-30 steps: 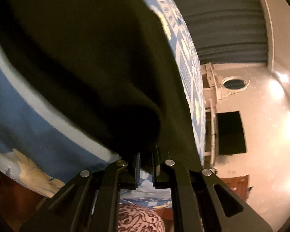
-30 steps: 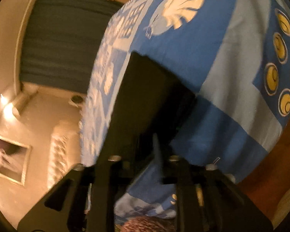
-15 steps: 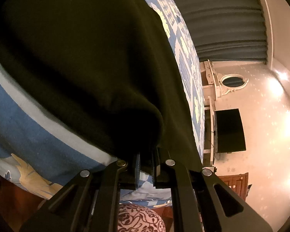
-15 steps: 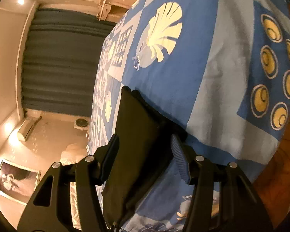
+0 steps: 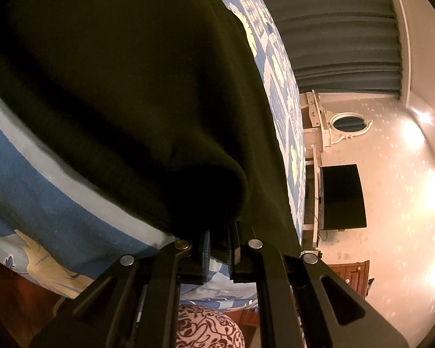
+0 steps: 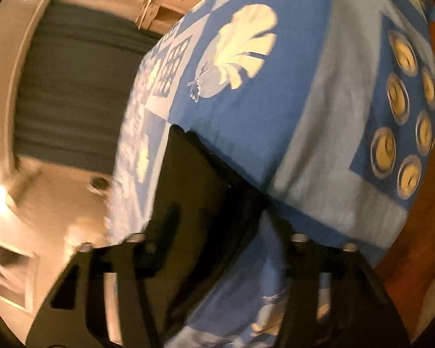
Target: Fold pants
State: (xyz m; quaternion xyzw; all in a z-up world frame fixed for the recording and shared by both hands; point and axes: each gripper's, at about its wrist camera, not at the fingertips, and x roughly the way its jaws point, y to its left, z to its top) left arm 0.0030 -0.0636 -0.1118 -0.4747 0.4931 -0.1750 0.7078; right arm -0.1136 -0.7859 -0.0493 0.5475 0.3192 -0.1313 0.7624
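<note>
1. Left gripper [image 5: 219, 240]: jaws narrow, clamped on a thick edge of the black pants [image 5: 130, 87]. The cloth sits pinched right between the two fingers.
2. From that pinch the pants billow up and to the left ahead of the claw, and a flat layer runs away along its right side.
3. Under the pants, left of and below the claw: blue patterned bedspread [image 5: 43, 203]. A patterned cushion [image 5: 208, 330] sits close beneath the fingers.
4. Far right of the left claw: dark screen [image 5: 342, 197], round mirror [image 5: 349, 122], grey curtain [image 5: 333, 29].
5. Right gripper [image 6: 220, 220]: frame blurred. Jaws stand apart and are closing, with a corner of the pants [image 6: 194, 179] between them. Pads are not seen pressing on it.
6. Ahead and right of the right claw the bedspread [image 6: 275, 101] lies bare. Wooden floor [image 6: 420, 246] at far right.
</note>
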